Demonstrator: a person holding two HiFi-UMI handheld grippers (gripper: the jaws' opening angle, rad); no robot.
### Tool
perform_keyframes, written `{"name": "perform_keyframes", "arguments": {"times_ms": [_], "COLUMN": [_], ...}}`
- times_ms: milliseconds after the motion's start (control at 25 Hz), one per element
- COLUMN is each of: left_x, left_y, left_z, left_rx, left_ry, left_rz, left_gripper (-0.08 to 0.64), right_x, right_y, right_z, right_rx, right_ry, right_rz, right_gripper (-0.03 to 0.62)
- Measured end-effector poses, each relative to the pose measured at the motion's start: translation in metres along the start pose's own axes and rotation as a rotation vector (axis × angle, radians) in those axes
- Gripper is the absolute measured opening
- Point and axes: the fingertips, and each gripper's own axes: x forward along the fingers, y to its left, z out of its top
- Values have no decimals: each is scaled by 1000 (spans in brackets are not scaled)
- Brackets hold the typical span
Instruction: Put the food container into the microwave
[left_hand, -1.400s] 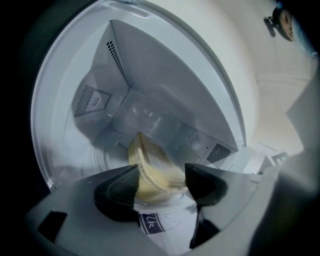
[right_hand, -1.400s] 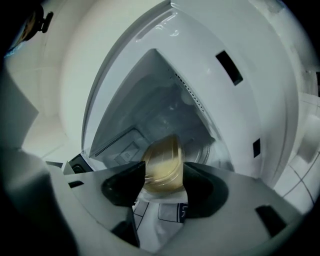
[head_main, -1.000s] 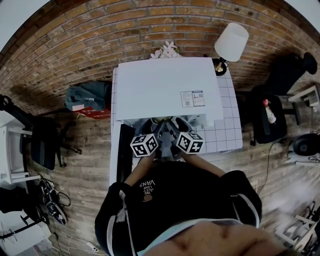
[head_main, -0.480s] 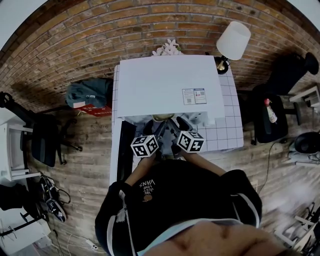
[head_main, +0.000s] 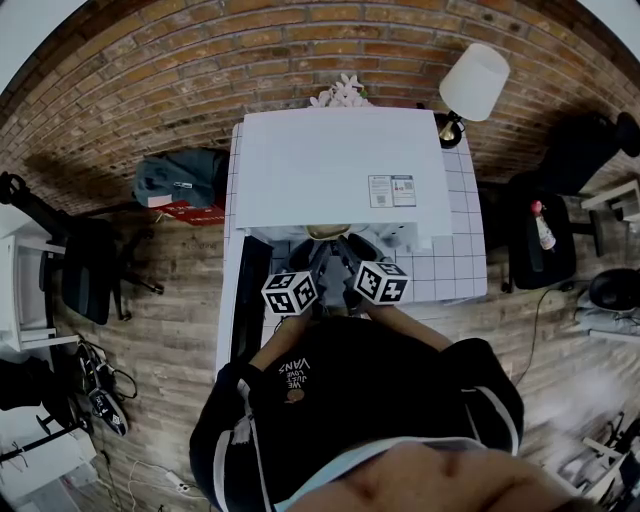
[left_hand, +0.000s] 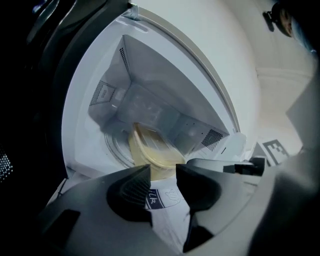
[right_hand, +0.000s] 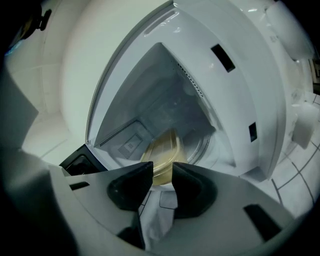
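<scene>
A: Where is the translucent, yellowish plastic food container (left_hand: 152, 150)?

B: Inside the white box-shaped microwave (head_main: 340, 170), at the front of its cavity. It sits tilted over the round turntable (left_hand: 114, 149) and looks blurred.

A: And the door?

B: The microwave's dark door (head_main: 248, 300) stands swung open at its left side.

A: What about the tools?

B: Both reach into the microwave's mouth from the front. The left gripper (left_hand: 162, 172) has just been closing its jaws, which now stand narrow and pinch the container's near edge on the left. The right gripper (right_hand: 162, 170) is the same — jaws just drawn in, clamped on that near edge further right.

A: What does the microwave stand on?

B: A white table with a grid pattern (head_main: 462, 262), which shows to the microwave's right.
</scene>
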Motion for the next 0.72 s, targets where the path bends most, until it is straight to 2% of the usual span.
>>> {"name": "perform_keyframes", "arguments": {"times_ms": [120,240,720], "left_x": [1,4,16], "left_y": [3,6,10], "left_z": [1,3,10], "left_rx": [10,7,9], "left_ry": [3,5,20], "left_rz": [5,8,-12], "left_gripper": [109,86,67], "right_x": [2,5,12], "right_y": [0,-1,-7], "right_z": [1,1,8], "right_rx": [-9,-9,11], "right_ry": [2,9,2], "right_rz": [4,5,-15], "right_gripper": [69,37,32]}}
